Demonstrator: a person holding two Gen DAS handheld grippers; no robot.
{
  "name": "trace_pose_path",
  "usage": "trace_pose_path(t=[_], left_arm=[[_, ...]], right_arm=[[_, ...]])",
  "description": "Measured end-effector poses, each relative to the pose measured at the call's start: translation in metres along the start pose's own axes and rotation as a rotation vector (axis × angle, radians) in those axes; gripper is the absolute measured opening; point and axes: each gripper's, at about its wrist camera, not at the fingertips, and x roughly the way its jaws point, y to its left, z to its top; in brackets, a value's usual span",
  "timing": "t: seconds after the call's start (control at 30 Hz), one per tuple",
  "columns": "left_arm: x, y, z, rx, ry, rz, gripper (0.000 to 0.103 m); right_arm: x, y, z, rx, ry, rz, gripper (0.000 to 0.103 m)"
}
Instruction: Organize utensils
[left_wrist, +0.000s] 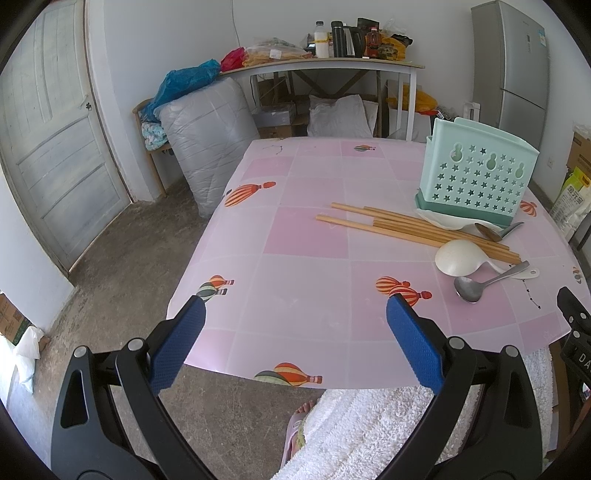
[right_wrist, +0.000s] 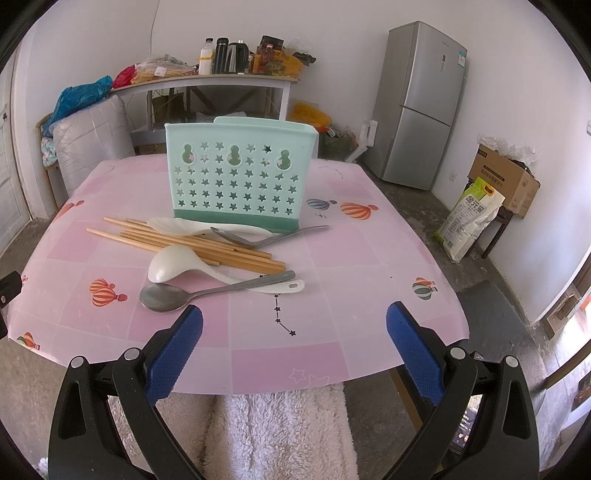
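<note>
- Left gripper (left_wrist: 295, 317): wide open, nothing between its blue pads (left_wrist: 177, 347). It hovers over the near left part of the table (left_wrist: 303, 236), well apart from the utensils.
- Table: covered by a pink checked cloth printed with balloons.
- Chopsticks (right_wrist: 192, 245): a loose bundle of wooden sticks lying flat, left of centre in the right wrist view, running from the left toward the holder's front. In the left wrist view they sit at the far right of the table (left_wrist: 417, 229).
- White spoon (right_wrist: 177, 264): bowl down, resting on the near ends of the chopsticks, handle pointing right.
- Steel spoon (right_wrist: 166, 297): nearest the table's edge, bowl to the left, its handle crossing over the white spoon's handle. It lies just beyond the right gripper's left finger.
- White flat scoop (right_wrist: 184, 225): lies across the far chopsticks, touching the holder's base.
- Second steel spoon (right_wrist: 258, 238): lies against the scoop in front of the holder, handle pointing right.
- Holder (right_wrist: 236, 177): a mint-green rack with star-shaped holes, upright behind the utensils; its inside is hidden. In the left wrist view it stands at the far right (left_wrist: 476, 173).
- Right gripper (right_wrist: 295, 321): jaws spread wide, holding nothing, above the near table edge in front of the utensils.
- Fridge (right_wrist: 417, 107): grey, against the far wall to the right.
</note>
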Motion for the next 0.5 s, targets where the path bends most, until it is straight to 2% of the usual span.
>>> trace_pose_path(t=[0.5], left_arm=[[-0.0016,-0.0009,-0.0008,0.0,0.002,0.0,0.094]], right_arm=[[0.0007,0.0014,-0.0001,-0.002,0.002,-0.002,0.097]])
